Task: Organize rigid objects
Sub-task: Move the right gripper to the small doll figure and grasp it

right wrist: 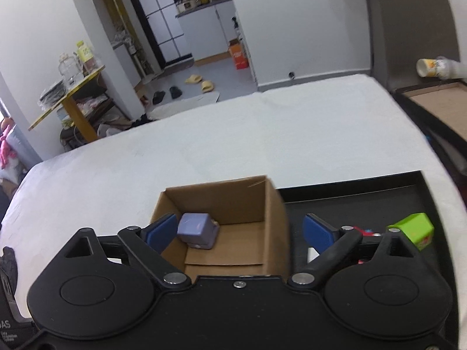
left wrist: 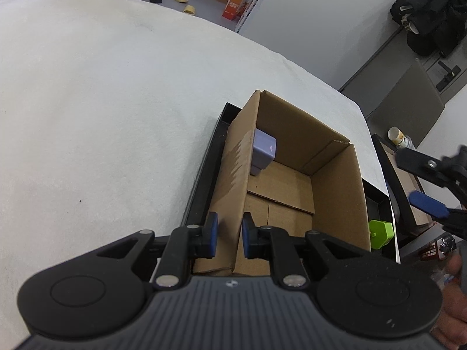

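An open cardboard box [left wrist: 335,192] [right wrist: 274,213] stands in a black tray [left wrist: 201,175] [right wrist: 379,198] on a white table. A lavender cube-shaped object [left wrist: 262,151] [right wrist: 197,230] lies inside the box against its left wall. My left gripper [left wrist: 229,234] straddles the box's near left wall, its jaws close together around the cardboard edge. My right gripper [right wrist: 239,233] is wide open above the box, empty; it also shows in the left wrist view [left wrist: 429,183]. A green block [left wrist: 381,233] [right wrist: 414,229] sits in the tray right of the box.
The white table [left wrist: 102,102] [right wrist: 233,140] stretches far and left. A second tray with cardboard [right wrist: 437,105] lies at the right, a white bottle [right wrist: 435,67] [left wrist: 398,137] beyond it. Small red items [right wrist: 364,230] lie in the tray behind my right finger.
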`<state>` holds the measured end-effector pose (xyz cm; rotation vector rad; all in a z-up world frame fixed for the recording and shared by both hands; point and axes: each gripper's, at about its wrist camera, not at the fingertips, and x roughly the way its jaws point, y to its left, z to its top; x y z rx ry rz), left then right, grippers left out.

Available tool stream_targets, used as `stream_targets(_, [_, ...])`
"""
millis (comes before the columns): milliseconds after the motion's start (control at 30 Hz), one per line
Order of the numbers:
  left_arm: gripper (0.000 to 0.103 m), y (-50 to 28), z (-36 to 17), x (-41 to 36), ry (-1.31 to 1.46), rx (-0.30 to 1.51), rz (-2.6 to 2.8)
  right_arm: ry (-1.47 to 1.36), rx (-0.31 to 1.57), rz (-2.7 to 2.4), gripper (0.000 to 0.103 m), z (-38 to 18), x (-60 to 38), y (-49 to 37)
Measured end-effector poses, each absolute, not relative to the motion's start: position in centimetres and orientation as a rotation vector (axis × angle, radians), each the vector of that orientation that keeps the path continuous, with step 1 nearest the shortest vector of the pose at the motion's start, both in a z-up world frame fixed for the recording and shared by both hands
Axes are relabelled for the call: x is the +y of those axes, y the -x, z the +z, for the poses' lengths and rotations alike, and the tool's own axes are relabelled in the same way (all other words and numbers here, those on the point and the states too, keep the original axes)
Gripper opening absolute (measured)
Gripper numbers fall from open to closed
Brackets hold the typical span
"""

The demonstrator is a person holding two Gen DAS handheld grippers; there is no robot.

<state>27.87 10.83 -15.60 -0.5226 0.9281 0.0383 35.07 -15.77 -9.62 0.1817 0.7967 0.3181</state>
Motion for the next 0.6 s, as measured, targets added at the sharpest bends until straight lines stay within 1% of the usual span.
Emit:
stream_targets(167, [0.015,-27.5,-15.8,11.2,0.557,0.917,0.041,-0.180,0.768,0.301,0.094,-10.0,-17.6,-34.3])
stream_targets(267, [0.015,-27.6,-15.7,11.0,0.526,0.916,0.038,-0.208,0.741,0.259,0.094,-10.7,-19.5,-33.7])
stream_targets(367, [0.015,-27.6,-15.8,10.9,0.512,0.913,0.037,-0.241,0.749,0.234,0.094,-11.6,-20.9,-33.4])
stream_targets(600, [0.015,-27.6,-15.8,10.6,0.490,0.915,0.041,-0.219,0.776,0.192,0.094,-13.6,-22.8,-33.7])
